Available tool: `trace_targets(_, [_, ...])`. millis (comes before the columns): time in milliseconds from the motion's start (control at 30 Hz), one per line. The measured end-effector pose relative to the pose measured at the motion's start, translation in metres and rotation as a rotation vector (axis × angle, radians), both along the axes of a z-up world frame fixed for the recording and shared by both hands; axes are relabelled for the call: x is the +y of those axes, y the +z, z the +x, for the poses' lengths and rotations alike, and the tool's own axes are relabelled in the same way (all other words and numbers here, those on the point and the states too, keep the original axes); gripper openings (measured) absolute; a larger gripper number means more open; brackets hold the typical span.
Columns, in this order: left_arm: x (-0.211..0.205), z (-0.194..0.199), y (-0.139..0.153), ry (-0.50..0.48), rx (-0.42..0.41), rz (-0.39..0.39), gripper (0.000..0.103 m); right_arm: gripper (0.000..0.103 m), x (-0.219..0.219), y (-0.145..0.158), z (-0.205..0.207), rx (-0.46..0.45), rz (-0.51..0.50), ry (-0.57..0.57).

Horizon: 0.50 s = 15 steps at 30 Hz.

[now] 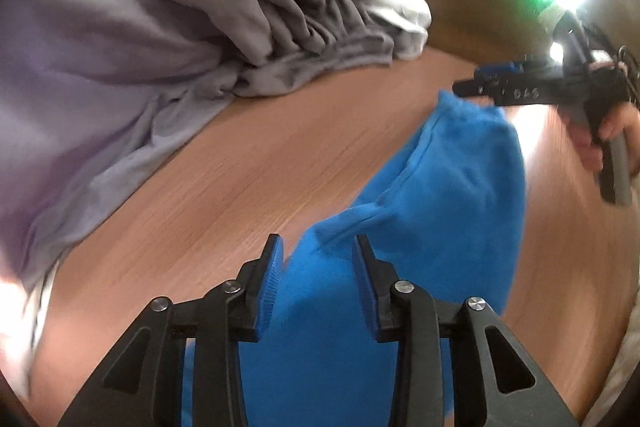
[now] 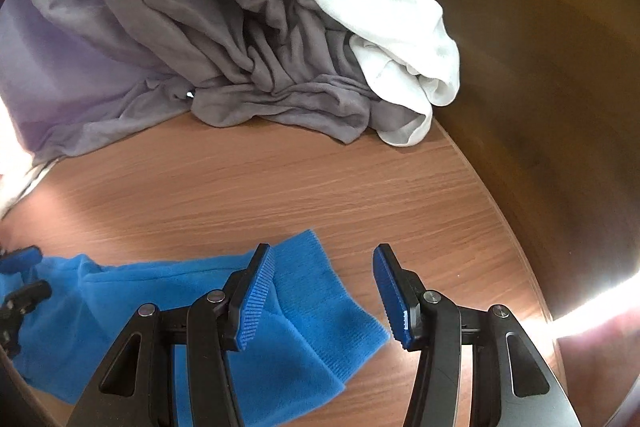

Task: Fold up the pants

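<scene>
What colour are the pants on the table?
Bright blue pants, clearest in the right wrist view.

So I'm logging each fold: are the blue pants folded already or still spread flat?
Partly folded: the blue pants lie doubled in layers on the table, rumpled, cuff end on top. Both grippers are open above them.

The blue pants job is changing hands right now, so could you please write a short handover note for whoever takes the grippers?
Left gripper: open, jaws on either side of a raised fold of the blue pants, not pinching it.
Right gripper: open, holding nothing, above the ribbed cuff end of the pants.
The pants lie rumpled on the wooden table, running between the two grippers. A grey cloth pile and a white cloth sit at the far side, apart from the pants.
Done: no neat fold shows yet.
Left: grip, flatten, fold.
</scene>
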<state>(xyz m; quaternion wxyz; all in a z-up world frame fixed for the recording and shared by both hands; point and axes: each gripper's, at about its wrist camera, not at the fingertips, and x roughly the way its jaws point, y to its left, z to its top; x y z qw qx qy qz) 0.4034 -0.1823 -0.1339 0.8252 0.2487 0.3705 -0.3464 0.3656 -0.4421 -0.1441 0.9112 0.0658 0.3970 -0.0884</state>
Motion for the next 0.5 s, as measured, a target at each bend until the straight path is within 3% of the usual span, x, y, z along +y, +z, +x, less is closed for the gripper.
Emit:
trace_targets(200, [-0.005,0.023,-0.014,-0.135,0.108,0.036,0.037,0.053,0.013,-0.003,0.006,0.005,-0.043,0.033])
trace_targets(500, [-0.027,0.027,-0.025,-0.244,0.173,0.077,0.037,0.053,0.001,-0.013,0.014,-0.001,0.022,0.012])
